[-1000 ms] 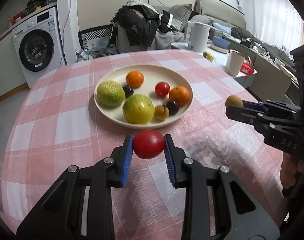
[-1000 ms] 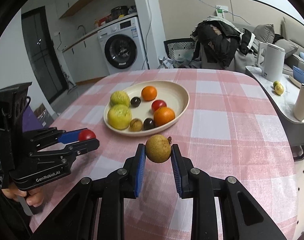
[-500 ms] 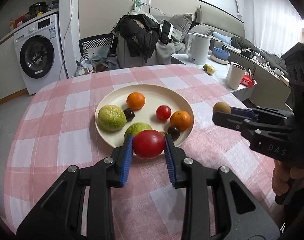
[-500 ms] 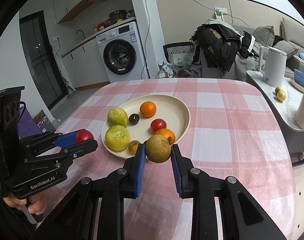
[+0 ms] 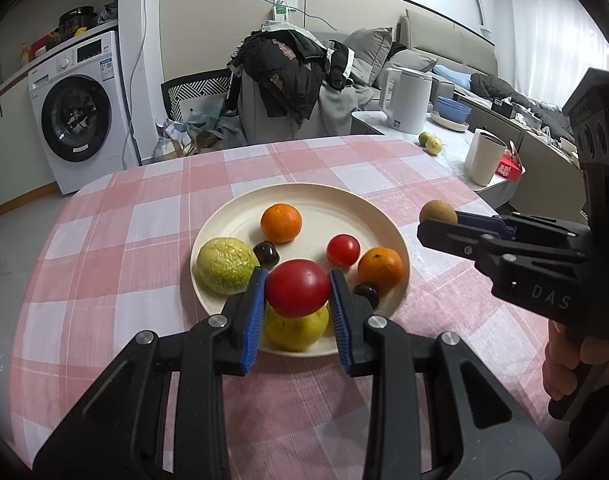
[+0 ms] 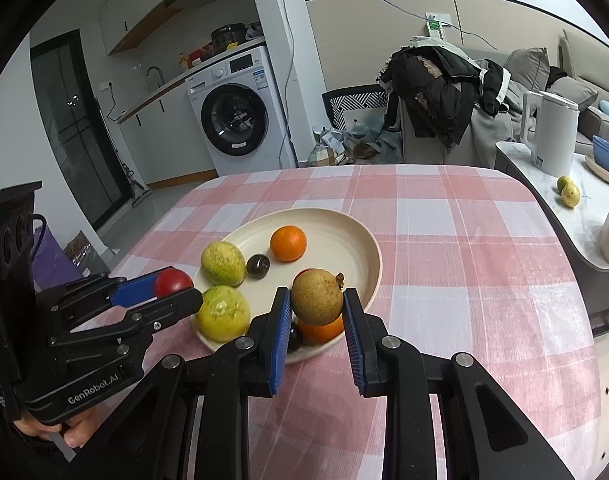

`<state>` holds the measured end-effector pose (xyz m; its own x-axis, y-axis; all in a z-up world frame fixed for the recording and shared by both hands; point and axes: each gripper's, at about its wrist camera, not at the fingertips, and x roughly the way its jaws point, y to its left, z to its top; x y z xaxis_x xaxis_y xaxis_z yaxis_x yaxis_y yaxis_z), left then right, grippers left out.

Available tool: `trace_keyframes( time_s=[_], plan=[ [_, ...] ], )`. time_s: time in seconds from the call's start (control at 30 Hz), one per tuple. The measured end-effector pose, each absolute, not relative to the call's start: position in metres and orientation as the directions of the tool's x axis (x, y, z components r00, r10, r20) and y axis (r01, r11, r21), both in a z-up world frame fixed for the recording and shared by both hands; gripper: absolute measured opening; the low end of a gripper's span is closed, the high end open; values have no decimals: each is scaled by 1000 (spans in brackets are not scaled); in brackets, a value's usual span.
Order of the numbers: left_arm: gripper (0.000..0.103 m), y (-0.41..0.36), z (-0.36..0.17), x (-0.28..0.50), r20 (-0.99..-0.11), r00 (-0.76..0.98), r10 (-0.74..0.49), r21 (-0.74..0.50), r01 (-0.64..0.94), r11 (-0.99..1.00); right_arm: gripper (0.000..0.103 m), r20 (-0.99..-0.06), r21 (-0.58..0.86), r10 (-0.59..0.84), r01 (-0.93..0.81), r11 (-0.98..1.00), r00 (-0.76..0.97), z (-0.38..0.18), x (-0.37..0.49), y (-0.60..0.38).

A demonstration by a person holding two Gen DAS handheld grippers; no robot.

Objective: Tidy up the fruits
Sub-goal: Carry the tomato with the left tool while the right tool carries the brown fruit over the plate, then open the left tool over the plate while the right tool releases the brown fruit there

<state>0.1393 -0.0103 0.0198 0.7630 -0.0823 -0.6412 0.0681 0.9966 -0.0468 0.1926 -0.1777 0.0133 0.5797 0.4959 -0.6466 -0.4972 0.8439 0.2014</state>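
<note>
The left tool is clamped on a red tomato, its blue pads pressing both sides, and holds it in the air over the near edge of the cream plate. The right tool grips a brown, rough-skinned round fruit the same way, raised over the plate's near right rim.

The plate sits on the bench with the pink-and-white checked cloth. On it lie two yellow-green fruits, one toward the left and one at the near rim, two oranges, a smaller tomato between them, and two dark, glossy little fruits.

Beyond the bench stand a washing machine and a chair heaped with dark clothes. A white kettle stands on a side counter to the right.
</note>
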Motion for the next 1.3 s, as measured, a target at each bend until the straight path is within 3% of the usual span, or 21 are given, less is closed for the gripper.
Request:
trace_keyframes(
  time_s=[0.7,1.3],
  plan=[
    [28,-12,-6,193,-676,732,-87,-40,81,996,27,-687,227,473,-456,861,551,-9,240,-170],
    [28,-11,-29,213,-705,703,-93,-48,84,995,27,-730,138,394,-444,885,559,-23,257,-160]
  ],
)
